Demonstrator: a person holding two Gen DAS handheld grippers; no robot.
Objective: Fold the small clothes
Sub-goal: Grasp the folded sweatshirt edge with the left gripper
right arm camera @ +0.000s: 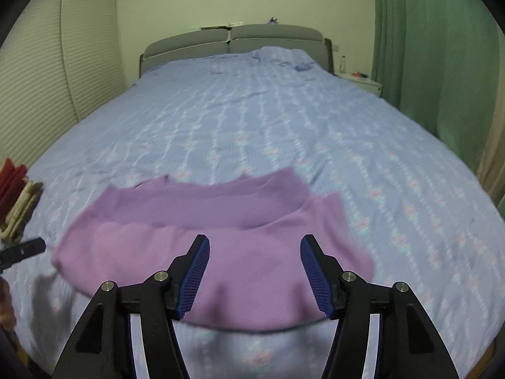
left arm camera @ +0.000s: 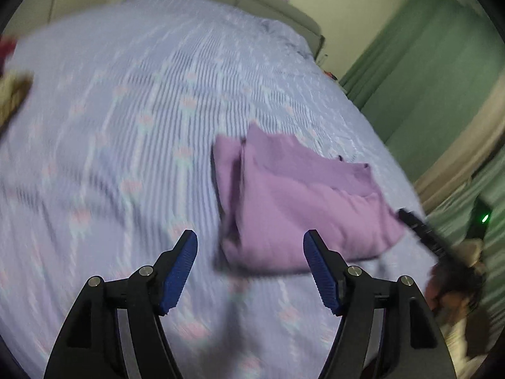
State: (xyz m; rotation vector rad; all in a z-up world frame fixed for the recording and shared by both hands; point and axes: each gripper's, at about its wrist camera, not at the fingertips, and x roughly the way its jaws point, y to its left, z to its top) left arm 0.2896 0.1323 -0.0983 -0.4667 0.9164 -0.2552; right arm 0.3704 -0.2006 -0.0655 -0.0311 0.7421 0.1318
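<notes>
A purple garment (left arm camera: 293, 202) lies folded over on the blue patterned bedspread (left arm camera: 126, 110), ahead and to the right in the blurred left wrist view. My left gripper (left arm camera: 251, 243) is open, its blue pads (left arm camera: 180, 271) apart with only bedspread between them. In the right wrist view the same purple garment (right arm camera: 195, 246) spreads just beyond my right gripper (right arm camera: 254, 246), which is open above the cloth and holds nothing. The right gripper's black finger (left arm camera: 419, 230) shows at the garment's right edge in the left wrist view.
The bedspread (right arm camera: 284, 126) runs back to a grey headboard (right arm camera: 233, 41). A stack of folded red and beige clothes (right arm camera: 15, 195) sits at the left edge of the bed. Green curtains (right arm camera: 426, 47) hang on the right, beside a white nightstand (right arm camera: 363, 82).
</notes>
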